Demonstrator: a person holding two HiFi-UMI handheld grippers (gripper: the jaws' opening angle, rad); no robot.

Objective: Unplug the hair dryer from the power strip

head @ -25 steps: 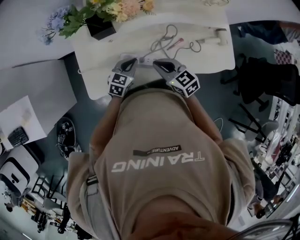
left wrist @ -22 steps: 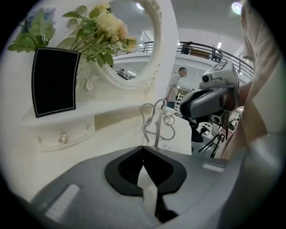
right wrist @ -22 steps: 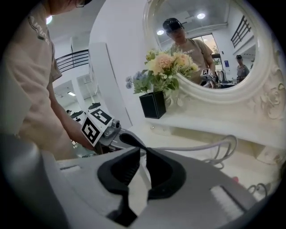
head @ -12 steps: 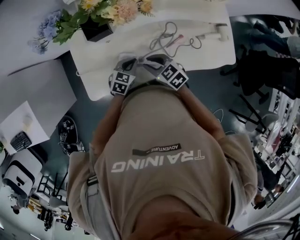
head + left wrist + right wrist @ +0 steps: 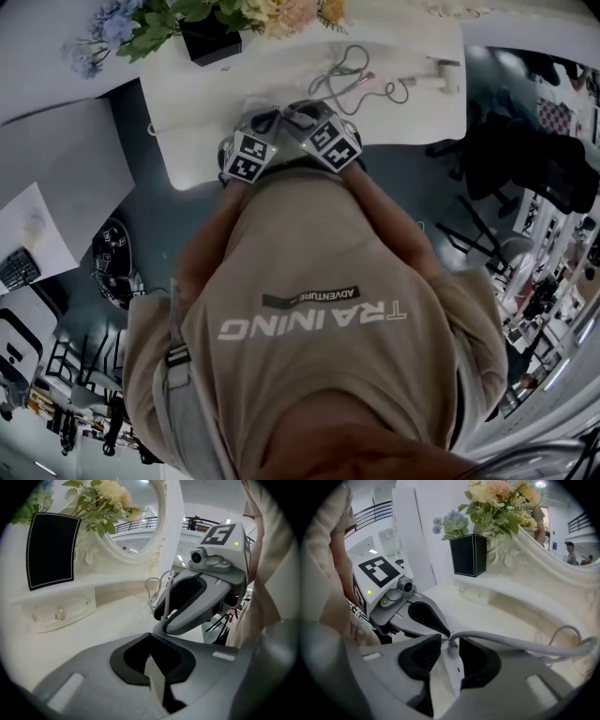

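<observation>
Right gripper (image 5: 450,640) jaws just opened; plug (image 5: 453,668) between them (ungripped).

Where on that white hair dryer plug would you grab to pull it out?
Grip the plug by its white body, below where the grey cord bends sideways: one jaw on each flat face, coming from above. The right gripper, whose jaws have just been opening, straddles it without pressing.
</observation>
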